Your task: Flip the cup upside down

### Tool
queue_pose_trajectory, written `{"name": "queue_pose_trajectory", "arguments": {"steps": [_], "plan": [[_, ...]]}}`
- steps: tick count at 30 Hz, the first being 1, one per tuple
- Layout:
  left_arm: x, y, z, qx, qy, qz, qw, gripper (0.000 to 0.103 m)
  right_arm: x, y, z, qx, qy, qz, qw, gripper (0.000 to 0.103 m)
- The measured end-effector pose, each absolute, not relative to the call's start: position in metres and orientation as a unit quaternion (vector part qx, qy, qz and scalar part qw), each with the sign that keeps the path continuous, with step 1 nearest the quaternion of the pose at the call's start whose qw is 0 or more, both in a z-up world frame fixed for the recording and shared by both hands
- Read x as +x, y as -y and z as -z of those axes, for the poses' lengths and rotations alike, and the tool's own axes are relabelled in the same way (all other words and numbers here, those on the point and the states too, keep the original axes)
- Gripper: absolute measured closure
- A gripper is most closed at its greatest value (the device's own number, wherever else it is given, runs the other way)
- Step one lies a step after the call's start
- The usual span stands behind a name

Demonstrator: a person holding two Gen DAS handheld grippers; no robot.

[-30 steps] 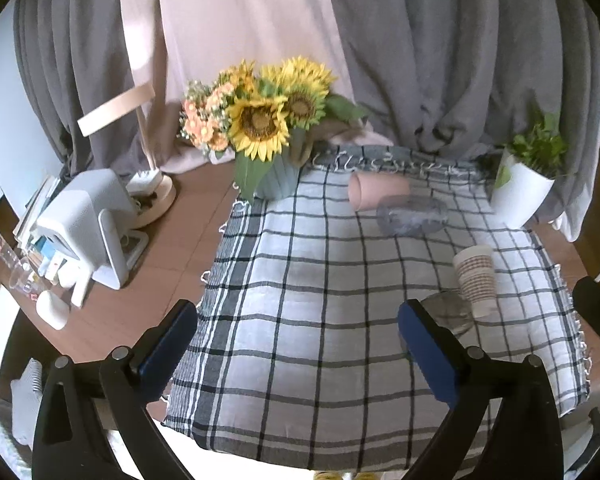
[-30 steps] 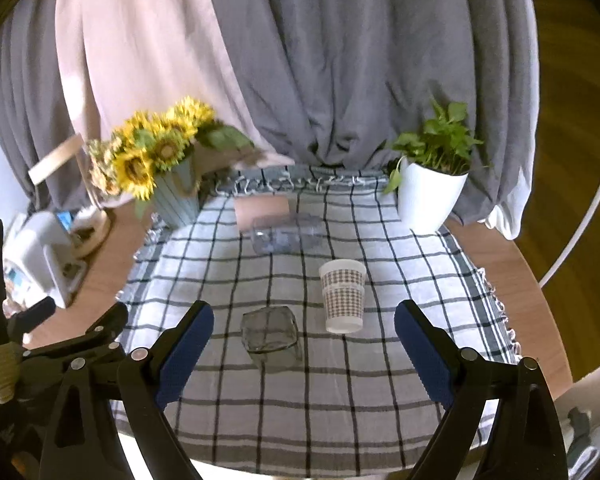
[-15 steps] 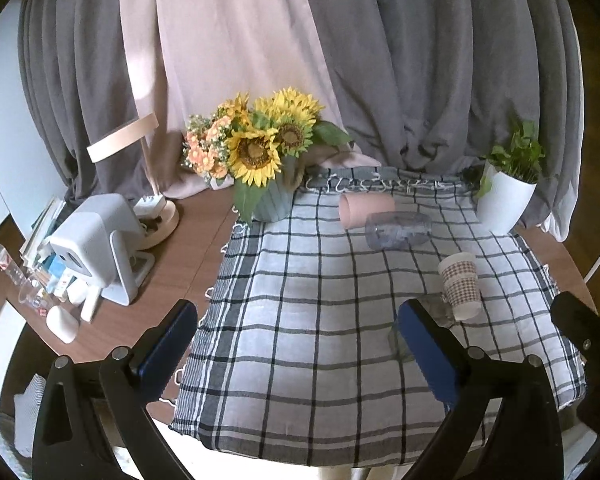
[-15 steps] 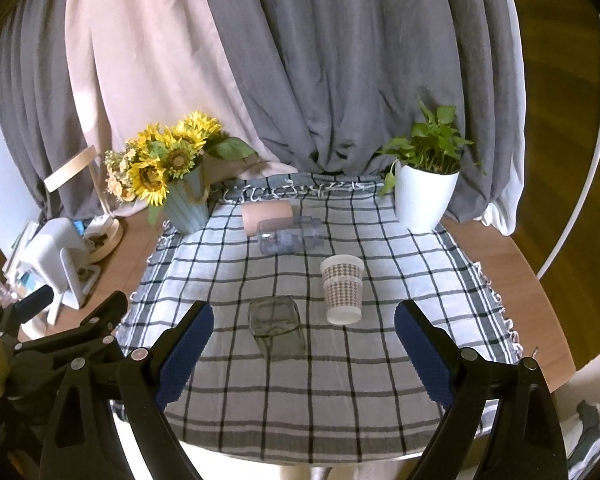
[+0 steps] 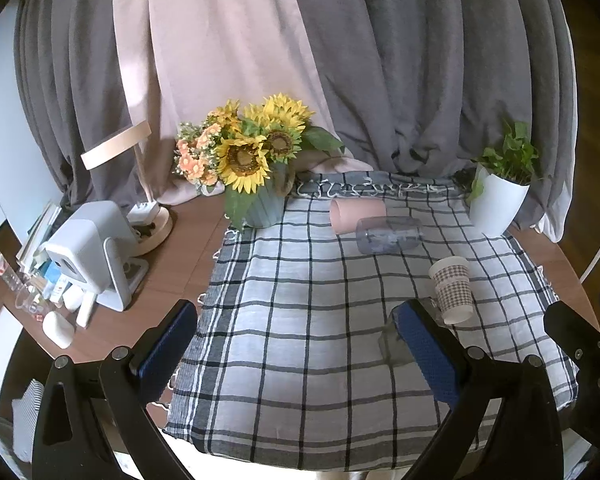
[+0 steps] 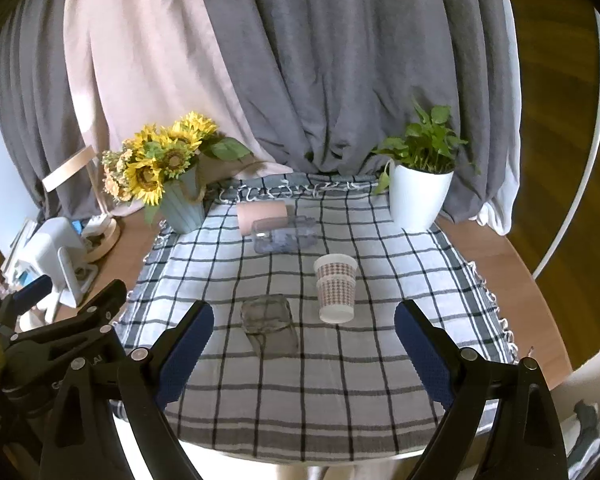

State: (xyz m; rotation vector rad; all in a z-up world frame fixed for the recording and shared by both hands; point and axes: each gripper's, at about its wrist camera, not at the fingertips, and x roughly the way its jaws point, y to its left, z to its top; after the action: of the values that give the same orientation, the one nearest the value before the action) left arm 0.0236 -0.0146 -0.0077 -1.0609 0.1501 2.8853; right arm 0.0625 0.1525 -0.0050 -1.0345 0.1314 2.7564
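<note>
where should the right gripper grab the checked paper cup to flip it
Grip the paper cup across its patterned mid-wall, the right gripper coming in level from the near side. It stands upright, mouth up, apart from the glass, so a side grip allows a wrist roll.

My two wrist views, both high off the near desk edge

Left looks from the left, right from centre; both face the grey curtains (image 5: 420, 80) and share the checked cloth (image 6: 380, 380).
</note>
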Motion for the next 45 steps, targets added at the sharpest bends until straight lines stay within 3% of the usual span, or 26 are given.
{"name": "queue_pose_trajectory", "arguments": {"steps": [45], "plan": [[0.0217, 0.0090, 0.0063, -0.344, -0.052, -0.937, 0.038, 0.001, 0.0634, -0.1579, 0.0024, -0.346, -0.044, -0.931, 0.104, 0.011]]}}
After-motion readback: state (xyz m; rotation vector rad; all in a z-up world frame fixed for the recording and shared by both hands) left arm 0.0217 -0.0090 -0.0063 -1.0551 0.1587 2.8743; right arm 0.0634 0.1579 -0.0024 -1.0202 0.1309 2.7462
